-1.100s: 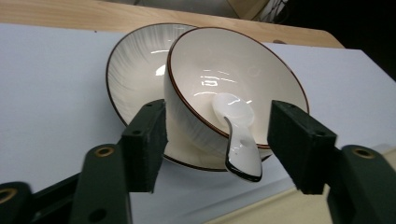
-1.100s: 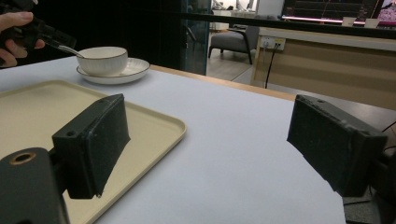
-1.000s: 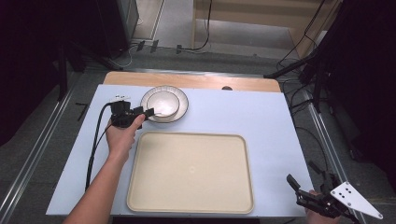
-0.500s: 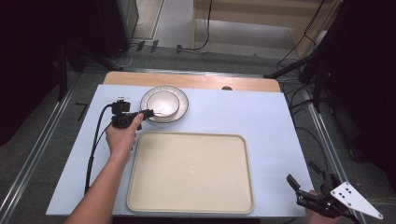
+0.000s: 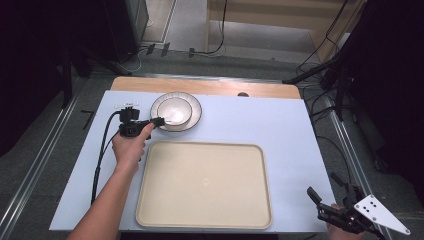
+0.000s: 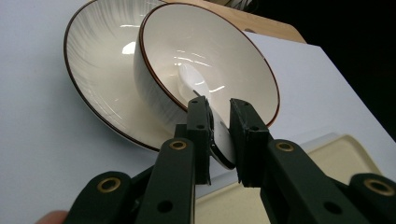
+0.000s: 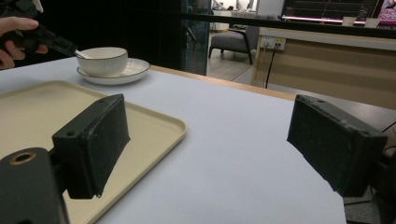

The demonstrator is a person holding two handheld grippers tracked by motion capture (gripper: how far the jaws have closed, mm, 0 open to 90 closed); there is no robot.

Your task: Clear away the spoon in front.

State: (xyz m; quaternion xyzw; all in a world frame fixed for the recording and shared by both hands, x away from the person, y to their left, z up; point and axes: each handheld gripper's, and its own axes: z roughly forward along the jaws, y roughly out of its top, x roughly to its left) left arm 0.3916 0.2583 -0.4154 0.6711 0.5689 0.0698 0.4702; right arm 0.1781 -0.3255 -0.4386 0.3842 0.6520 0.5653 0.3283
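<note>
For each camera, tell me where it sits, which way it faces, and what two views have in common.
High view: above the person's side, looking forward and down on the table, tray, forearm, left tool and right tool.
Left gripper view: rides the left tool, looking along jaws shut on a spoon in the bowl on a plate.
Right gripper view: rides the right tool, jaws wide apart, looking across the tray toward the bowl and the left hand.
All three share the bowl and plate.

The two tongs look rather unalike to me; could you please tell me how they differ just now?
The left tongs are shut on the white spoon in the bowl; the right tongs are open and hold nothing. The left reach over the plate; the right hang off the table's near corner. Both have black jaws.
</note>
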